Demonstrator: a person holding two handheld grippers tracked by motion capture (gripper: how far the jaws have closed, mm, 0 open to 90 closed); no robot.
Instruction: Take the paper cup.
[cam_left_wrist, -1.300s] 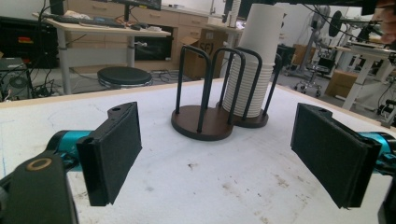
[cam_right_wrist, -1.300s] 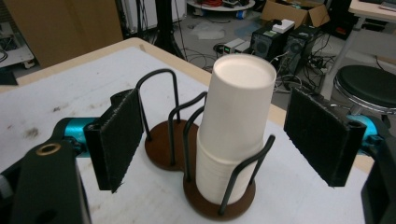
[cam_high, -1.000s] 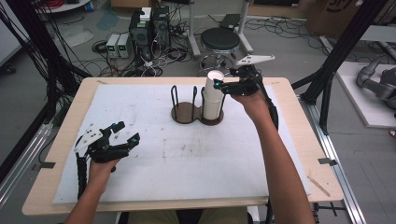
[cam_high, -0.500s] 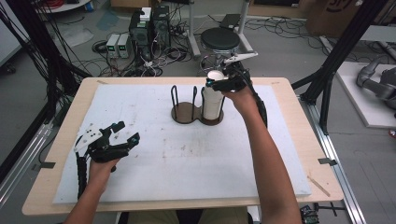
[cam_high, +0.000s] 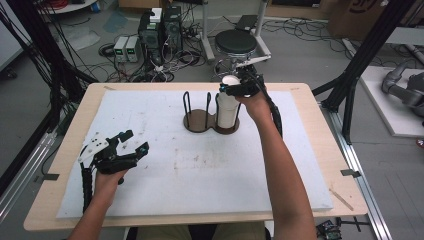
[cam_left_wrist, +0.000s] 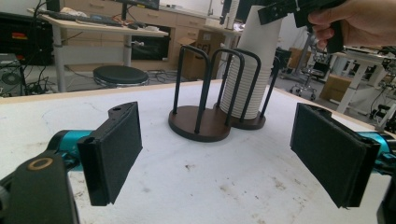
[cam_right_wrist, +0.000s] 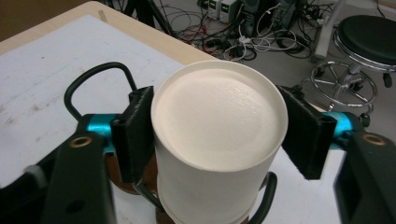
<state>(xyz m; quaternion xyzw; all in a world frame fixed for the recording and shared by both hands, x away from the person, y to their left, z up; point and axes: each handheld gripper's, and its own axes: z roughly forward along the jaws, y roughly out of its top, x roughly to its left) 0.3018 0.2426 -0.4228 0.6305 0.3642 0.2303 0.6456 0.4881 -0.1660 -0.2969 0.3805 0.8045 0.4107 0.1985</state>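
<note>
Up top, smooth white paper cup stack (cam_right_wrist: 217, 135); round dark-wood holder (cam_high: 200, 121) w/ wire loops.

A robotics or electronics lab. A plywood table (cam_high: 320, 150) topped with a stained white mat (cam_high: 150, 115) stands inside a frame of black metal struts (cam_high: 370, 55). On the grey floor behind it lie tangled cables (cam_high: 170, 70), two small bench power supplies (cam_high: 127, 48), black computer towers (cam_high: 160, 27) and a round black stool (cam_high: 235, 42). Farther back, the left gripper view shows office desks (cam_left_wrist: 102, 23), wooden cabinets and cardboard boxes (cam_left_wrist: 196, 60).
</note>
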